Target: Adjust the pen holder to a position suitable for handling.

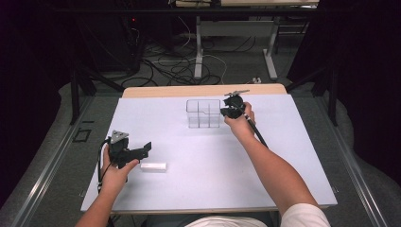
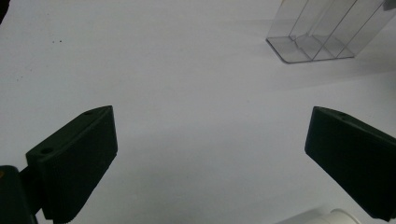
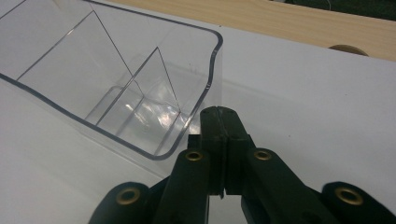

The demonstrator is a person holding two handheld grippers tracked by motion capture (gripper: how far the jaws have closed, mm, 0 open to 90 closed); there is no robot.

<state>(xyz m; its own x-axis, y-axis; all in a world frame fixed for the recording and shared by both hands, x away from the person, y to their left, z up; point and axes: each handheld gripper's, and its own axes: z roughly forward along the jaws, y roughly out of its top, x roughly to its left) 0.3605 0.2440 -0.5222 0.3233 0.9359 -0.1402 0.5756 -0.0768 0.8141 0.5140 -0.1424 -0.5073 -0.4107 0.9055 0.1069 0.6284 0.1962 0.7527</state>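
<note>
White surface: the table's pale laminate sheet (image 1: 283,161) fills the middle of the high view; a bare light-wood strip (image 1: 203,91) runs along its far edge.
Clear box: a transparent plastic organiser with inner dividers (image 1: 203,113) stands upper centre of the high view. It also sits in the upper right corner of my left gripper view (image 2: 327,32) and across the upper left of my right gripper view (image 3: 116,79).
White block: a small white rectangular bar (image 1: 153,166) lies flat at lower left of the high view; a white edge, probably the same bar, shows at the bottom right of my left gripper view (image 2: 322,217).
My left gripper (image 1: 142,151): black, held in my left hand (image 1: 116,170) at lower left of the high view, just left of and above the white block. Jaws spread wide with bare table between them (image 2: 210,154); nothing held.
My right gripper (image 1: 226,112): black, in my right hand (image 1: 241,123), right of centre in the upper half of the high view. Jaws pressed together with nothing between them (image 3: 223,140), tips at the clear box's rounded right corner; whether they touch its wall I cannot tell.
Floor beyond: grey, with loose cables (image 1: 175,66) and white table legs (image 1: 198,47) at top centre.
</note>
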